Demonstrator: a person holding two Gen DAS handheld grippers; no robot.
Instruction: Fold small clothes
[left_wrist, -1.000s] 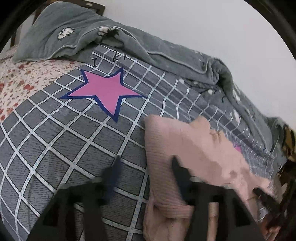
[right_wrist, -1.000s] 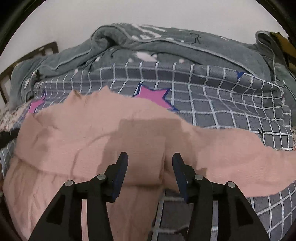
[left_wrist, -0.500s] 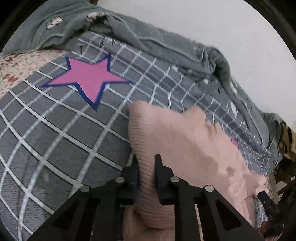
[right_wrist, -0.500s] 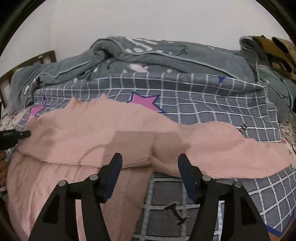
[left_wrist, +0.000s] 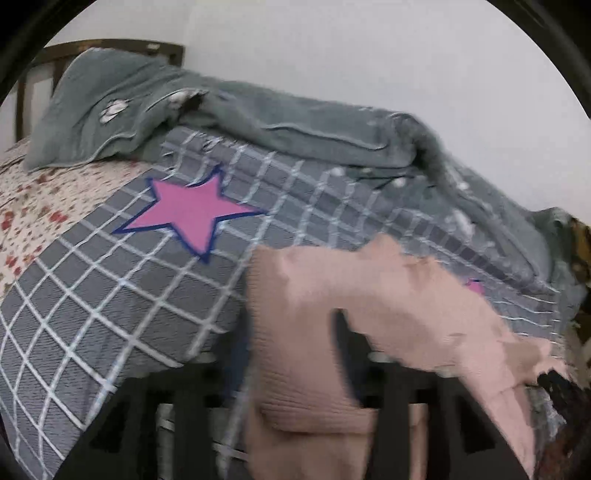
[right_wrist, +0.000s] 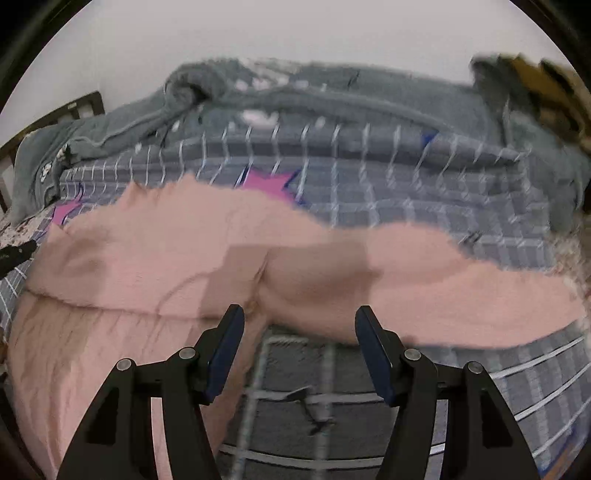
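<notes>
Right gripper (right_wrist: 299, 332) angled down, spread.

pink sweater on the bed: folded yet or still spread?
Partly folded. In the right wrist view one layer of the pink sweater lies doubled over another along a crosswise edge, with a sleeve stretched out sideways. No compact stack yet.

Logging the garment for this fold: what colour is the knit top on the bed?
The knit top is plain pale pink, with no print; the right wrist view shows it best.

Both wrist cameras look forward and downward, close over the bed, and both views share the pink garment (left_wrist: 388, 306) (right_wrist: 221, 236), the checked cover (left_wrist: 92, 295) (right_wrist: 406, 199) and the grey blanket (left_wrist: 295, 125) (right_wrist: 351, 99) at the top.
</notes>
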